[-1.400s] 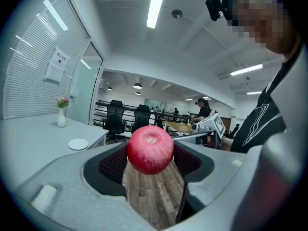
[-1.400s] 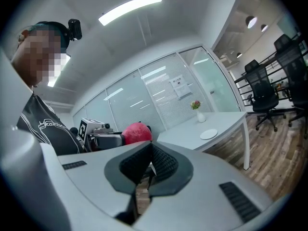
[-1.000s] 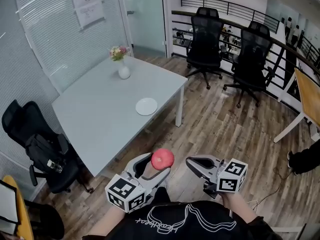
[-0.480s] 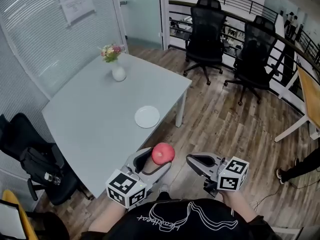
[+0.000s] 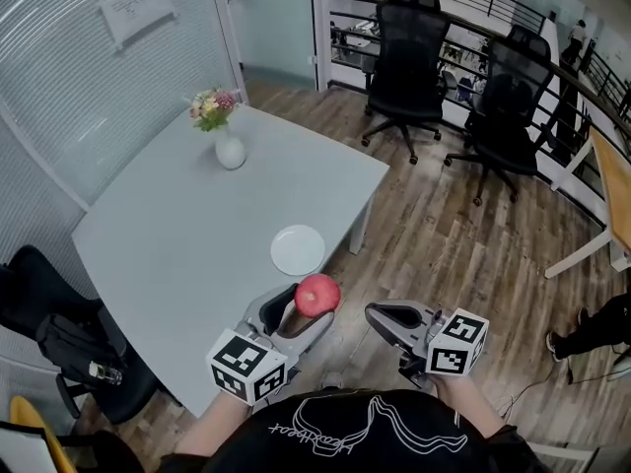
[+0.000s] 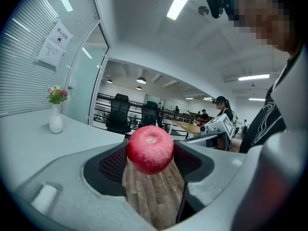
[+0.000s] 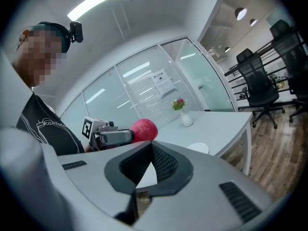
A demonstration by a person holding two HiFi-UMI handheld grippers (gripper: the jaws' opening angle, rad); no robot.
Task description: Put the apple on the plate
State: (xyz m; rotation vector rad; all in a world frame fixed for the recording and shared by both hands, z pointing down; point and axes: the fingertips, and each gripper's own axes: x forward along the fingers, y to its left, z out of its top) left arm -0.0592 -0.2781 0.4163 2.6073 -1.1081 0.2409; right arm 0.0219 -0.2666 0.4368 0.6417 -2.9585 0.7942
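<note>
Table (image 5: 177, 244) fills more of the frame's left than a second ago, so the person has walked up to it with both grippers carried along. Plate (image 5: 298, 249), empty, now sits just above the left gripper (image 5: 308, 304) at lower centre; before, it was well apart. Approach looks nearly done; set-down remains. Vase (image 5: 230, 152), upper left, holds flowers. Apple (image 5: 317, 295) is clamped between the left gripper's wide-set jaws, not yet over the plate. Right gripper (image 5: 380, 314): jaws together, empty.

Red apple (image 5: 318, 295) sits clamped in left claw (image 5: 312, 304), near round white plate (image 5: 298, 249).
</note>
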